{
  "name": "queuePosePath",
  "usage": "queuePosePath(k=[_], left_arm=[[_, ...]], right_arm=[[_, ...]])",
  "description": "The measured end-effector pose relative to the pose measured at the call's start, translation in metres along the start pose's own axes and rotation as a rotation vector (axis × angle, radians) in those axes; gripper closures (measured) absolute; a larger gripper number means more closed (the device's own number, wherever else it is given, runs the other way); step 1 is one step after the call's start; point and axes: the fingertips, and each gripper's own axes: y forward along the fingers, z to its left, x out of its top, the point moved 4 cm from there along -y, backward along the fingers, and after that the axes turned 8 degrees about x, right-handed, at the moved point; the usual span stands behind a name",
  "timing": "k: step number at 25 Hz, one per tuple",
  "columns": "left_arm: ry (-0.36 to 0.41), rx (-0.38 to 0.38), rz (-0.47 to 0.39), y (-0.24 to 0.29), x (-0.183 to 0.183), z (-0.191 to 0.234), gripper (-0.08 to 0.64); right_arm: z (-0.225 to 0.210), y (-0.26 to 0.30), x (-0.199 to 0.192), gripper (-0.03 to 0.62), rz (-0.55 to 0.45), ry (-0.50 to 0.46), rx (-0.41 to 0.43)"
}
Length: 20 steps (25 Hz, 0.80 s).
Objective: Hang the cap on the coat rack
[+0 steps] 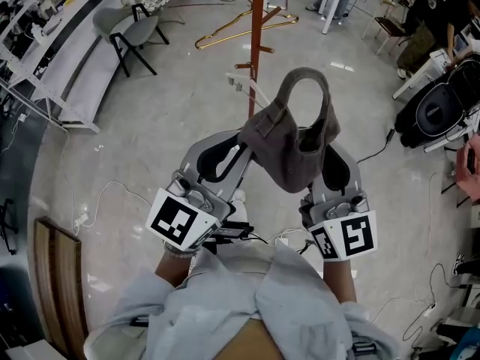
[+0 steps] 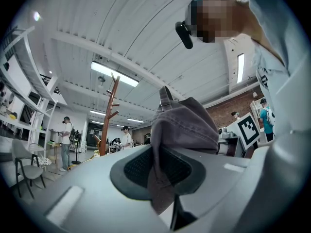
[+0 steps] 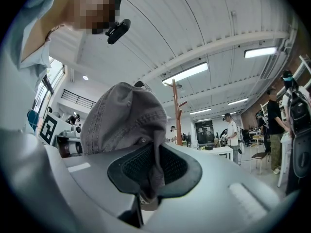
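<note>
A grey-brown cap (image 1: 292,137) hangs between my two grippers, its back strap looped upward. My left gripper (image 1: 241,150) is shut on the cap's left edge, and the cap's cloth (image 2: 182,130) fills that gripper's view. My right gripper (image 1: 324,150) is shut on the right edge, where the cap (image 3: 124,125) bulges above the jaws. The brown wooden coat rack (image 1: 257,32) stands just ahead of the cap, with short pegs on its pole. The coat rack (image 2: 111,115) shows to the left of the cloth in the left gripper view, and the coat rack (image 3: 176,111) to the right of it in the right gripper view.
A gold clothes hanger (image 1: 244,27) lies on the floor by the rack's base. A grey chair (image 1: 131,32) and white shelving (image 1: 52,58) stand at the far left. A black case (image 1: 439,111) sits at the right, and cables trail over the floor. People stand in the background.
</note>
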Motion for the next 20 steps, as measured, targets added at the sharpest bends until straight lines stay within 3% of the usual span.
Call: queuePosePath(k=[20], left_arm=[[-0.02,-0.04,-0.014,0.107,-0.018,0.094,0.508]], right_arm=[[-0.074,0.114,-0.011,0.546,0.009,-0.011,-0.044]])
